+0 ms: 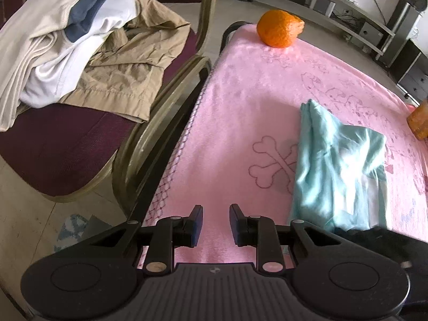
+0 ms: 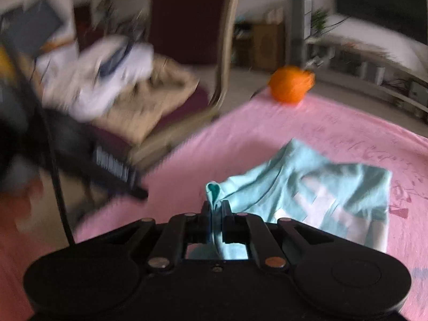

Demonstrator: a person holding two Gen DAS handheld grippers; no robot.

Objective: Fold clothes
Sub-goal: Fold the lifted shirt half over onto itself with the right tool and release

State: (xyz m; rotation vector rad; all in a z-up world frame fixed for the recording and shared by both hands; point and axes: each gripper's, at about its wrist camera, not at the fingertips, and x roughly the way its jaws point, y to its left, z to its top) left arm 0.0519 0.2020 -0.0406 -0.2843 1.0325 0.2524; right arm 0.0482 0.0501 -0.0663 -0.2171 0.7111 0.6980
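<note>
A light teal shirt (image 1: 337,165) with a white print lies partly folded on the pink blanket (image 1: 235,101) that covers the table. My left gripper (image 1: 216,226) hovers open over the blanket's near left edge, left of the shirt, with nothing between its fingers. In the blurred right wrist view my right gripper (image 2: 216,214) is shut on a bunched edge of the teal shirt (image 2: 321,187), and the rest of the cloth trails away to the right over the pink blanket (image 2: 187,160).
An orange (image 1: 279,28) sits at the blanket's far edge. A maroon chair (image 1: 61,144) left of the table holds a pile of beige, white and blue clothes (image 1: 88,50). An amber jar (image 1: 418,120) stands at the right edge. Shelving lines the far wall.
</note>
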